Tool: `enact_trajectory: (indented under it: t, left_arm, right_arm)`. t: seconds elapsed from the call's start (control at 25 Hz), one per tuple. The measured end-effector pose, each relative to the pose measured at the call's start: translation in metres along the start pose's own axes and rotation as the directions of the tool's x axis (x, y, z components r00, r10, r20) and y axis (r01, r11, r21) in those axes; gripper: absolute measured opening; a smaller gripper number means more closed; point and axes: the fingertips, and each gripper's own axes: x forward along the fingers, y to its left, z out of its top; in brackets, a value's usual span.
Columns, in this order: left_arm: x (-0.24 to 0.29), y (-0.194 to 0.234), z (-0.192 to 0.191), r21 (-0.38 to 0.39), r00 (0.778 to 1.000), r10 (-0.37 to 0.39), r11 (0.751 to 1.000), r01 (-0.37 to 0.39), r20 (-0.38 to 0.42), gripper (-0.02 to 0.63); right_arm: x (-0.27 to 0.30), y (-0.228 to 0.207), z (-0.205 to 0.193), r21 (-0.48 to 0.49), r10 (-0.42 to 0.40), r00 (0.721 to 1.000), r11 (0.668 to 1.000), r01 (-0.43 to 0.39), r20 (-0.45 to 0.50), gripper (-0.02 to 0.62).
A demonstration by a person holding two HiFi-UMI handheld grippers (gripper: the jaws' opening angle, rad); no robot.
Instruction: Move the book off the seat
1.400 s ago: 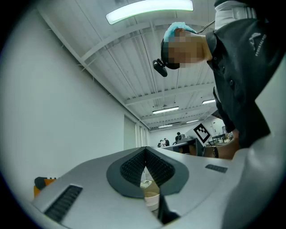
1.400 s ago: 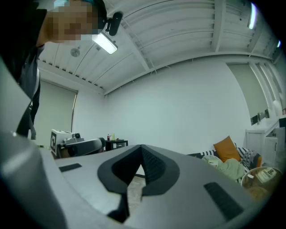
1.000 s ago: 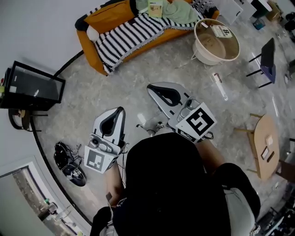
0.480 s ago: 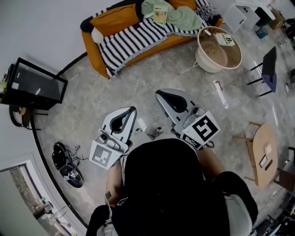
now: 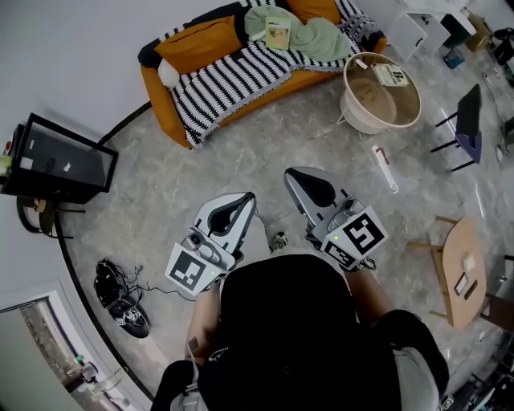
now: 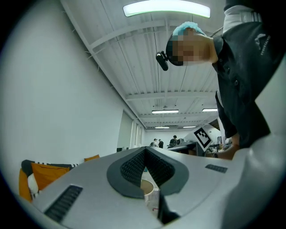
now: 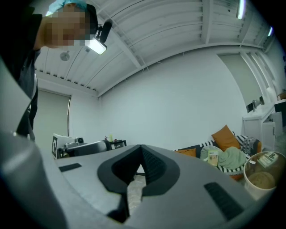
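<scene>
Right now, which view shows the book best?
Head view: the book lies unobstructed on the sofa. Right gripper view shows it small, far right. Left gripper view shows only the sofa's end, no book.

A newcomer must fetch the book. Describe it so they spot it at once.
Find the orange sofa by the wall, draped with a striped blanket. On its green cloth lies the book, the only flat, pale rectangle among soft things.

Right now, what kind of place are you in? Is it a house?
Probably a pretend living room set up inside a big lab or workshop. There's a sofa, a TV and a basket, but the ceiling has bare beams and strip lights.
</scene>
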Motion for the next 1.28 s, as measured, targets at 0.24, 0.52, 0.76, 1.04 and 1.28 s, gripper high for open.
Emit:
enact_trajectory:
  t: [0.24, 0.52, 0.76, 1.04, 1.28]
  left_arm:
    - [0.016, 0.052, -0.017, 0.026, 0.998, -0.042, 0.999, 0.043, -0.05, 0.008]
    - [0.053, 0.133, -0.027, 0.041, 0.998, -0.029, 0.999, 0.031, -0.064, 0.008]
    - [0.079, 0.207, -0.035, 0.238, 0.988, 0.025, 0.971, 0.012, -0.152, 0.008]
    - [0.074, 0.286, -0.033, 0.086, 0.98, 0.178, 0.982, -0.171, -0.087, 0.008]
    - [0.087, 0.302, -0.039, 0.06, 0.991, 0.105, 0.993, -0.1, -0.088, 0.008]
  right_arm:
    - [0.04, -0.026, -0.006, -0.027, -0.035, 0.999, 0.999, 0.034, -0.031, 0.015]
    - [0.109, -0.073, -0.001, -0.078, -0.117, 0.992, 0.991, 0.113, -0.054, 0.015]
    - [0.167, -0.109, 0.004, -0.145, -0.268, 0.963, 0.954, 0.264, -0.011, 0.015]
    - [0.212, -0.129, -0.003, -0.163, -0.332, 0.943, 0.93, 0.328, 0.003, 0.015]
    - [0.238, -0.133, -0.008, -0.159, -0.293, 0.956, 0.945, 0.284, -0.033, 0.015]
